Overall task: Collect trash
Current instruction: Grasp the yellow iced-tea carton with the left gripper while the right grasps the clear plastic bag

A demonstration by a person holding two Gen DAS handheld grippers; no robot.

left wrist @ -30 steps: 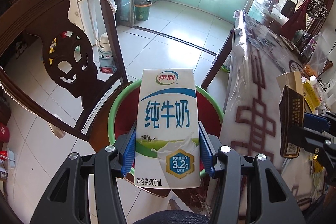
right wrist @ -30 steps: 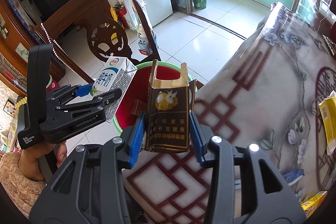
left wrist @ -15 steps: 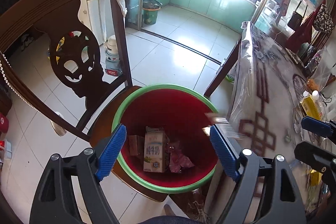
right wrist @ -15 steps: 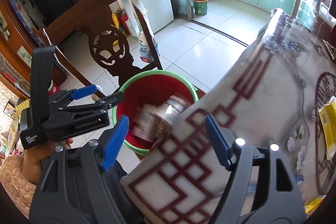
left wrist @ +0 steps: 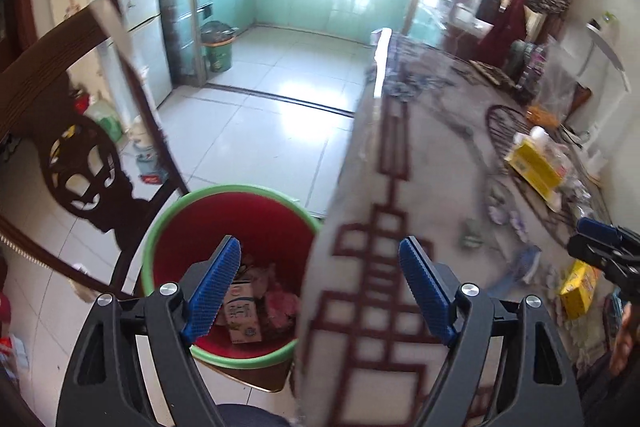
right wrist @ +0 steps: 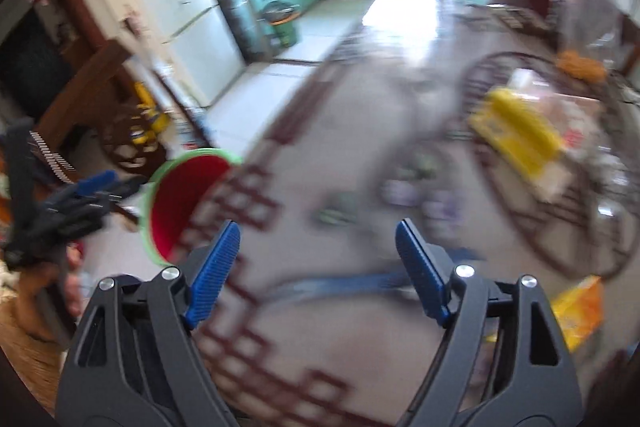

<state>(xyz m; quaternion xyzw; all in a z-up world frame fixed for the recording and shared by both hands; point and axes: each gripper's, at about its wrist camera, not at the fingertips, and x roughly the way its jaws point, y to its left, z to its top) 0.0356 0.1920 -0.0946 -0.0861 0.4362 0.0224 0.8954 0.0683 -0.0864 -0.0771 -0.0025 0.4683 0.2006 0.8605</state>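
Observation:
The red bin with a green rim [left wrist: 160, 227] stands on a chair seat beside the table; the milk carton [left wrist: 242, 315] lies inside it with other trash. The bin also shows in the right wrist view [right wrist: 180, 195]. My left gripper [left wrist: 320, 287] is open and empty, over the bin's right rim and the table edge. My right gripper [right wrist: 318, 271] is open and empty above the tablecloth; that view is blurred. A yellow box [left wrist: 576, 287] and a yellow packet [left wrist: 532, 163] lie on the table. The packet also shows in the right wrist view [right wrist: 516, 135].
A carved wooden chair back [left wrist: 60, 131] rises left of the bin. The table [left wrist: 400, 187] wears a patterned cloth under clear plastic. Bottles and bags clutter its far right side [left wrist: 560, 99]. A green kitchen bin [left wrist: 218, 47] stands on the tiled floor.
A second ago the left gripper held the milk carton and the right a brown box; both were released into the bin. Both grippers have since swung right toward the table.

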